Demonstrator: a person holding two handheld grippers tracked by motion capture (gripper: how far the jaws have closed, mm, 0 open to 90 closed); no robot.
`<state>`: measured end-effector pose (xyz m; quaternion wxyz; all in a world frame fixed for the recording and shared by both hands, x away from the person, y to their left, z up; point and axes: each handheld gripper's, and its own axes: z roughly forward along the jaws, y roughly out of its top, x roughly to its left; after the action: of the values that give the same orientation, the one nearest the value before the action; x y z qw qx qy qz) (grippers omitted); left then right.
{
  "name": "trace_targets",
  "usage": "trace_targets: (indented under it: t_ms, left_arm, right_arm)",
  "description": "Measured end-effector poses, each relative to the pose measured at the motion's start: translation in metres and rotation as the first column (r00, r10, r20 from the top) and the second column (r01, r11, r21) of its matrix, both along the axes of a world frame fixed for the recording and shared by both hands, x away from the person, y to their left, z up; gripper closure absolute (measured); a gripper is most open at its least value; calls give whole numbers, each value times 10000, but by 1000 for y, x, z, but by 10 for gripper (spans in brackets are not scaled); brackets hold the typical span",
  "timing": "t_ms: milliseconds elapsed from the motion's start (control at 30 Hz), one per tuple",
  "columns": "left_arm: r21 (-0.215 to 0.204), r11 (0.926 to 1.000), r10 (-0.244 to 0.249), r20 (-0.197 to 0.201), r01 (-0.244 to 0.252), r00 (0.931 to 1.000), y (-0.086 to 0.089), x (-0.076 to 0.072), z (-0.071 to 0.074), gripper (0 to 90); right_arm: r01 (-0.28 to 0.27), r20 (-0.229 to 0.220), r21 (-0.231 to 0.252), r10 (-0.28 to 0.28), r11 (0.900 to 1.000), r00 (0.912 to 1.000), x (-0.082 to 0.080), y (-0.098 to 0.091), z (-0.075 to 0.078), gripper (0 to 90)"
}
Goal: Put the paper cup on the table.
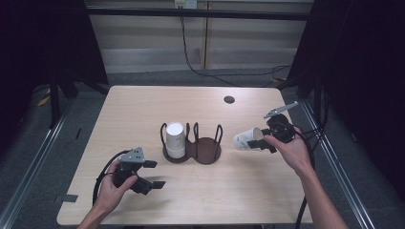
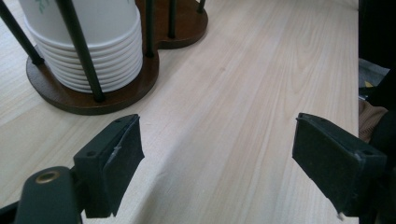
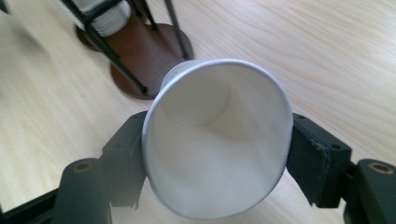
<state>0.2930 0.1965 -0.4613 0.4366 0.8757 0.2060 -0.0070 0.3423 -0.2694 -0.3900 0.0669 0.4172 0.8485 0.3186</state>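
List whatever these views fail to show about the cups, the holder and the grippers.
- Cup stack, left gripper view: top cut off by the frame edge, so the count is unknown.
- Held cup, right gripper view: its outer wall and print are hidden behind its own rim.
- Holder, high view: too small to read details.
- Right gripper, high view: jaws partly hidden by the cup.
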Motion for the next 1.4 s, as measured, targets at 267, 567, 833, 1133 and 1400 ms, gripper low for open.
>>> trace_targets:
  t_ms: [267,567,833,1133,1400]
  left_arm:
    - [72,9999,100,-23,-99,9999,1,1,-2,162]
    - [-26,9996,298,-26,-298,9996,7,1,0,162]
    - [7,9998,177,105,-177,9998,9,0,-1,162]
    - [5,9998,221,91,-221,9997,9,2,-2,162]
    - [-75,9998,188,72,-187,9998,10,2,-3,162]
  right_arm:
    - [198,-512,-694,-233,9974,9984,12,-2,-3,282]
    - [342,-1155,-1598,-531,9866,9919,26,1,-11,273]
    - [357,-1643,-2200,-731,9749,9837,37,2,-17,268]
    - [280,-2079,-2737,-875,9614,9742,47,6,-27,247]
    - [168,-1907,-3016,-776,9533,9786,54,22,-27,234]
